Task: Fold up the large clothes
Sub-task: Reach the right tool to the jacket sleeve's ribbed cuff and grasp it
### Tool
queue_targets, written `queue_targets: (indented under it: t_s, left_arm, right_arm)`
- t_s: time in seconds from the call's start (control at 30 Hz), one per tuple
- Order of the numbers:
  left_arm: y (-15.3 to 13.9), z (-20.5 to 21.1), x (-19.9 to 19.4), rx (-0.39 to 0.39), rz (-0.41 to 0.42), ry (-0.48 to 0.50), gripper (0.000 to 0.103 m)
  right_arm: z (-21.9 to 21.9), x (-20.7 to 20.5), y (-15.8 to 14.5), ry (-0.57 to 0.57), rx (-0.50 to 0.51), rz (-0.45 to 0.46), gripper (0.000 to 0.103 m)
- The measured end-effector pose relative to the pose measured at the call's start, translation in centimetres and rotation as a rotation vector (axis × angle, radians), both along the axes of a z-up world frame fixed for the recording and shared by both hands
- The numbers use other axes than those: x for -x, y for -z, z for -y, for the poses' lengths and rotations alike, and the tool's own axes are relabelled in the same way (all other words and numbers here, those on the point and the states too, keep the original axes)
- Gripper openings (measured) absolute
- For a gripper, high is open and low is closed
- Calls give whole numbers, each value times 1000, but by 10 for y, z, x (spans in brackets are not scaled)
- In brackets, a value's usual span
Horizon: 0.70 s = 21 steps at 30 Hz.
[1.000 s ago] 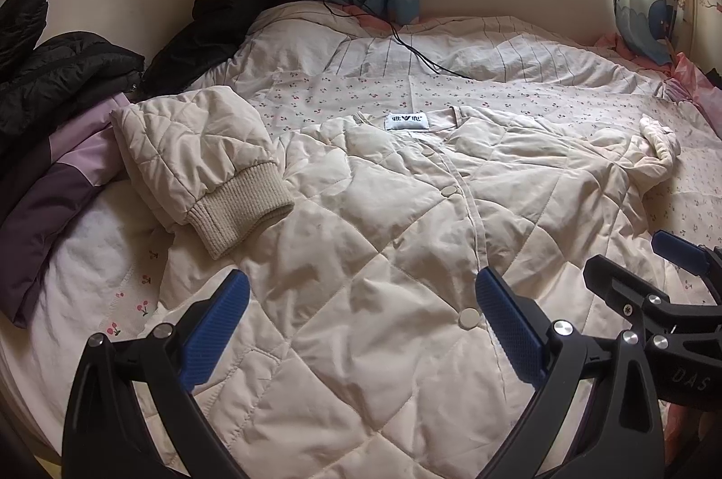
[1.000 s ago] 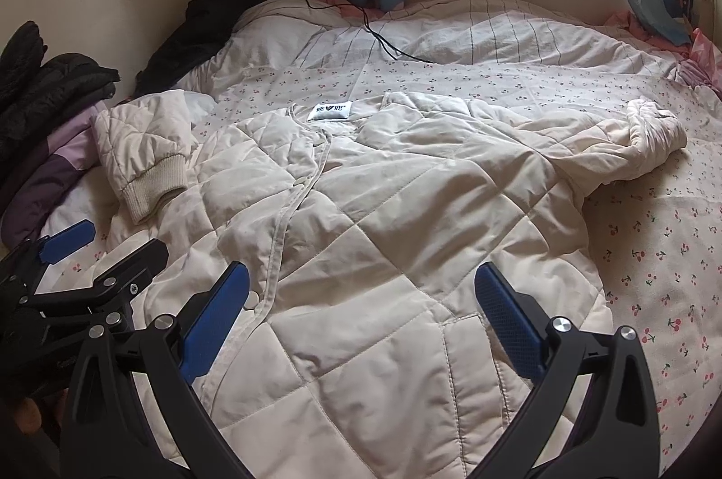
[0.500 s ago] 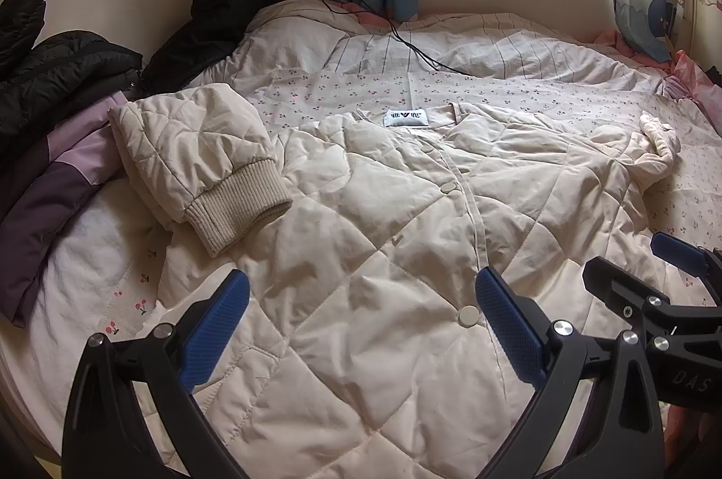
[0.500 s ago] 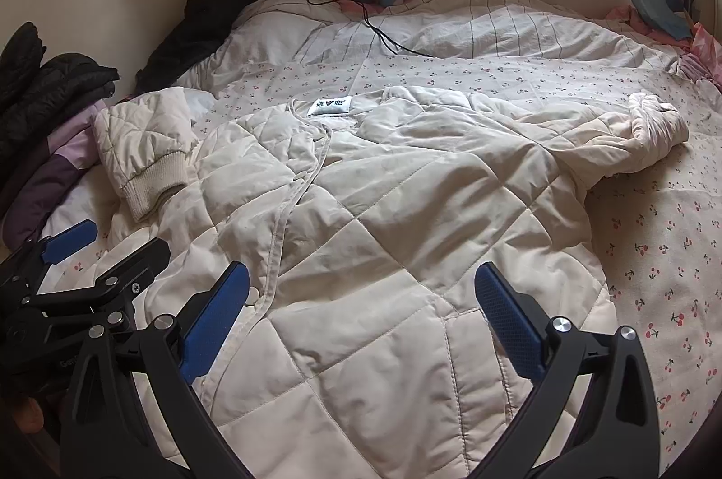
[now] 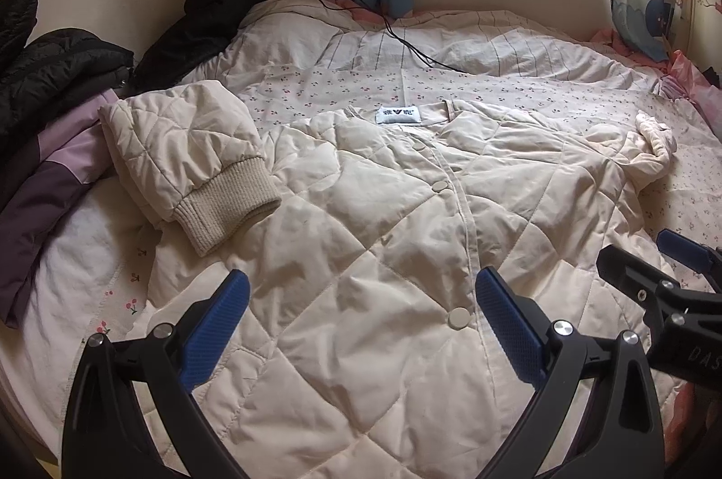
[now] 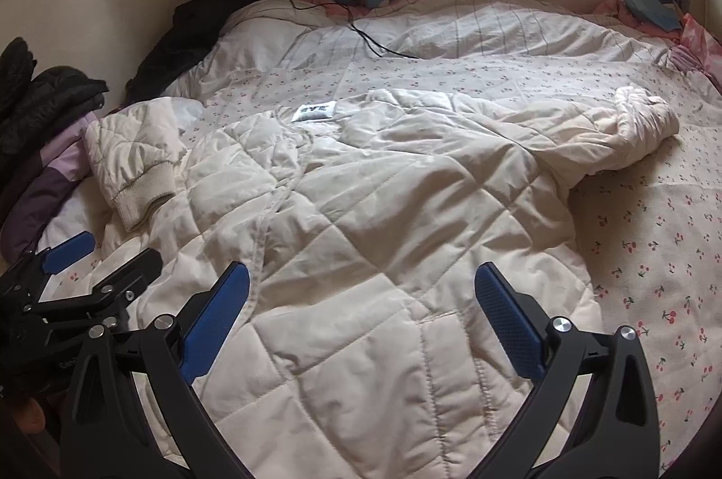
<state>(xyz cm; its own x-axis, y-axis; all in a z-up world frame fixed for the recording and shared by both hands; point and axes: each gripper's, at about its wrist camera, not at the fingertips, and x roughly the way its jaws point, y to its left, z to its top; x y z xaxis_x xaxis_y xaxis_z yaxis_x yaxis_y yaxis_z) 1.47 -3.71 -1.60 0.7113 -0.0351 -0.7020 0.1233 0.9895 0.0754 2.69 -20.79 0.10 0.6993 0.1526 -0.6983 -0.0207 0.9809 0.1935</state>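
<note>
**Both grippers open over jacket hem, nothing gripped yet**

Hardly anything has moved vs. 1 s ago: both cams have crept slightly fwd/down over the jacket; the jacket itself lies as it did.

Cream quilted jacket (image 5: 383,253) is spread front-up on the bed (image 5: 496,72), collar label (image 5: 398,115) at the far end, hem nearest the grippers. So its long axis runs straight away from both grippers, toward the window. Button placket (image 5: 455,208) runs along that same line.

Left gripper (image 5: 361,307): jaws wide apart, nothing between them, hovering above the hem area w/ the placket just inside its right finger. Right gripper (image 6: 361,303): same, wide open, empty, above the jacket's right half.

Key relation, as I read it: sleeves lie out to either side. Left sleeve (image 5: 189,163) is already doubled back, ribbed cuff (image 5: 230,203) resting on the body, nearer the left gripper. Right sleeve (image 6: 609,136) stretches out toward the bed's right side, well apart from both, nearer the right gripper. Prob. next fold = that sleeve inward.

View diffs: right cam shows the right sleeve full length and bare sheet beside it; left cam squeezes it at the edge. Left cam shows buttons and cuff ribbing clearly, plus dark coats (image 5: 54,72) piled at left. Each cam catches the other gripper at its edge.
</note>
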Motion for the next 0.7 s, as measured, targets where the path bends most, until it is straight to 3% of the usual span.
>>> queue_targets:
  t_s: [0.13,0.27,0.33,0.43,0.53,0.6,0.7]
  left_arm:
    - [-1,4,-7,37,-25,12,96]
    - [-4,5,-10,58,-28,13,96]
    - [-3,5,-11,58,-36,13,96]
    - [1,4,-16,57,-56,10,96]
    - [8,1,-23,85,-93,1,96]
    - [15,0,-28,124,-135,2,96]
    - [22,0,-36,192,-191,-4,96]
  right_arm:
    - [41,-5,-16,60,-71,23,97]
    - [122,-31,-54,204,-50,83,97]
    - [185,-57,-64,312,-78,64,97]
    - [276,-101,-50,506,-159,-58,97]
    - [303,-154,-42,532,-1,-146,97]
    - [298,-197,-35,499,142,-201,97]
    - [278,-250,0,448,352,-313,97]
